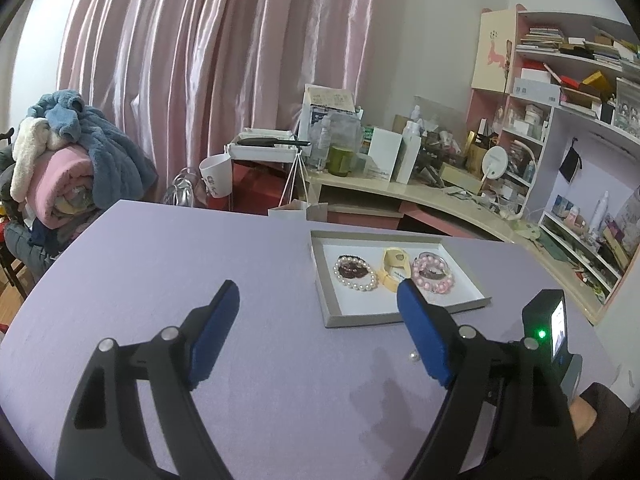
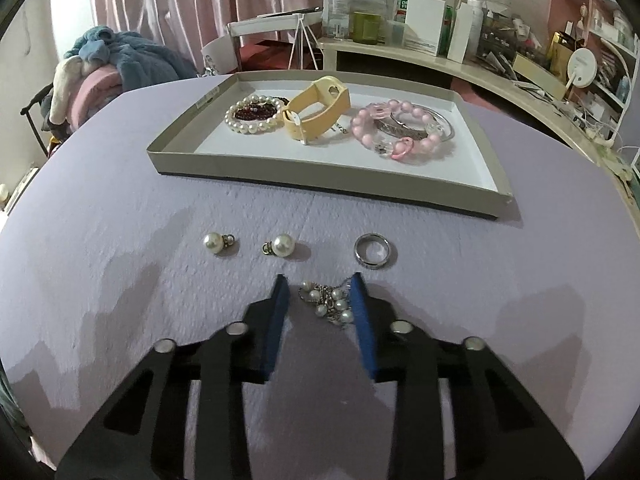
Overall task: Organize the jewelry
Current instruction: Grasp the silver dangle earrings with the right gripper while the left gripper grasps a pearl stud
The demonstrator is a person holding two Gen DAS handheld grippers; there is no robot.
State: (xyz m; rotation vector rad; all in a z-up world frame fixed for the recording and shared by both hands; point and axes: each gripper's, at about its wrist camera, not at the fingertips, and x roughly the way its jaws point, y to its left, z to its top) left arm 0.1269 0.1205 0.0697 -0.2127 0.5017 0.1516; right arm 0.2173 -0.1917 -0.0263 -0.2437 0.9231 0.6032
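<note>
The right gripper point(image 2: 320, 292) is low over the purple table point(image 2: 120, 240), its blue fingers point(image 2: 276, 320) apart on either side of a small pearl chain piece point(image 2: 330, 304). Just beyond lie two pearl earrings point(image 2: 218, 243) and a silver ring point(image 2: 372, 257). The shallow tray point(image 2: 320, 170) holds a pearl bracelet point(image 2: 252, 114), a yellow watch point(image 2: 318, 108) and a pink bead bracelet point(image 2: 394, 128). The left gripper point(image 1: 318, 296) hovers spread wide, holding nothing.

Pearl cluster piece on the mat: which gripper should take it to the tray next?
Right. The right gripper already has its open jaws on either side of the pearl cluster piece, with the tray straight ahead. The left gripper is open and empty over bare mat, off to the tray's side.
</note>
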